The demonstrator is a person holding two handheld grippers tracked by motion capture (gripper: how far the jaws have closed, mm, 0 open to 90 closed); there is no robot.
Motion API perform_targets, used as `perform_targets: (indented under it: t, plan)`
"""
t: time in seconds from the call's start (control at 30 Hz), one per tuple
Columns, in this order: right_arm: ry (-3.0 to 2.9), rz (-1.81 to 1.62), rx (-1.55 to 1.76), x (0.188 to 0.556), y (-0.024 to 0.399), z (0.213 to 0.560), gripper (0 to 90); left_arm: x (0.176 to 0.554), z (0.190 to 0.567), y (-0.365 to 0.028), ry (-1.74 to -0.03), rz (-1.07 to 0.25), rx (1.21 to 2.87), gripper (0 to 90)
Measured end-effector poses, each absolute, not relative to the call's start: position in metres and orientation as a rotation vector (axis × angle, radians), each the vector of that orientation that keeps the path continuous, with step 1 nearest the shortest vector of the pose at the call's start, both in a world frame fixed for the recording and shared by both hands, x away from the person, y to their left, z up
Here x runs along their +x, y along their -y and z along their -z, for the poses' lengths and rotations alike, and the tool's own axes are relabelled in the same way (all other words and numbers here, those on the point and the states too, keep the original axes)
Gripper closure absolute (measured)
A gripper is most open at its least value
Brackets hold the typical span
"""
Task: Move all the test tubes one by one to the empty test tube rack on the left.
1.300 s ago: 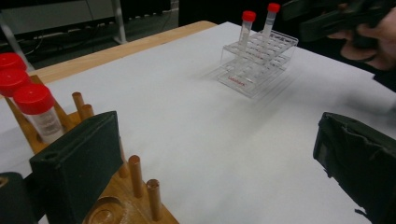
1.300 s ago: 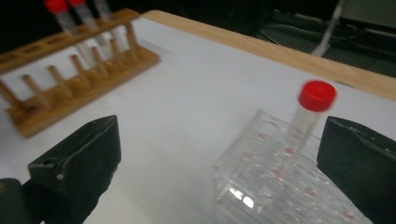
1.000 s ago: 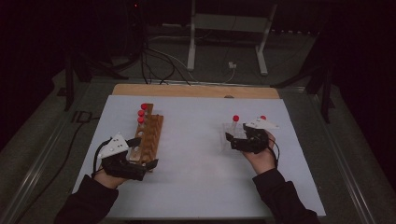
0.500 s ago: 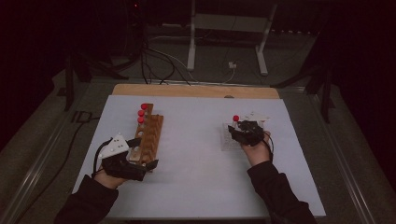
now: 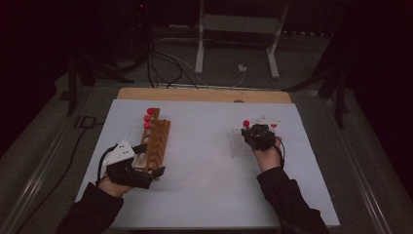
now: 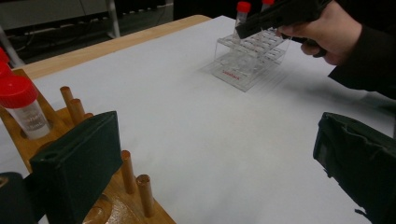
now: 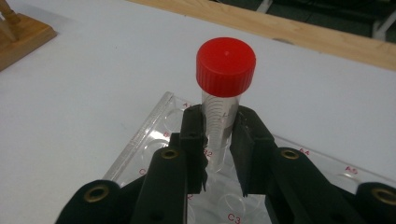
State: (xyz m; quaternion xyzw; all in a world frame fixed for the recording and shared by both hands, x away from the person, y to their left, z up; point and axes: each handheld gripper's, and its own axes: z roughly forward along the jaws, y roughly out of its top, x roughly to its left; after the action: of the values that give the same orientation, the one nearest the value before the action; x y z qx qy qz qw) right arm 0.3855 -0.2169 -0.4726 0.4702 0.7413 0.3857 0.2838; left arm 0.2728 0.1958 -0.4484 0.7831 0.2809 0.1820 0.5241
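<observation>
A red-capped tube (image 7: 223, 100) stands upright in a well of the clear plastic rack (image 7: 140, 140), on the right half of the white surface (image 5: 204, 161). The right tongs (image 7: 218, 135) have just been closing and now pinch the tube's clear body below the cap, a pad on each side. In the high view the right tongs (image 5: 257, 136) sit over the rack (image 5: 237, 144), with the tube's red cap (image 5: 246, 123) showing just beyond them and a second red cap at their far side.

Well apart, on the left half, the left tongs (image 6: 210, 158) stand wide open with nothing between them; one pad lies against the near end of the wooden rack (image 5: 157, 141), which bears pegs and three red-capped tubes (image 5: 147, 118) at its far end.
</observation>
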Motion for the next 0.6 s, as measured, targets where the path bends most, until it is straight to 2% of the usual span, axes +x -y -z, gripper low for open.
perform_targets:
  t: [0.6]
  plan:
    - [-1.977, -1.043, 1.198, 0.374, 0.218, 0.445, 75.3, 0.272, 0.446, -0.195, -0.668, -0.431, 1.877, 1.9]
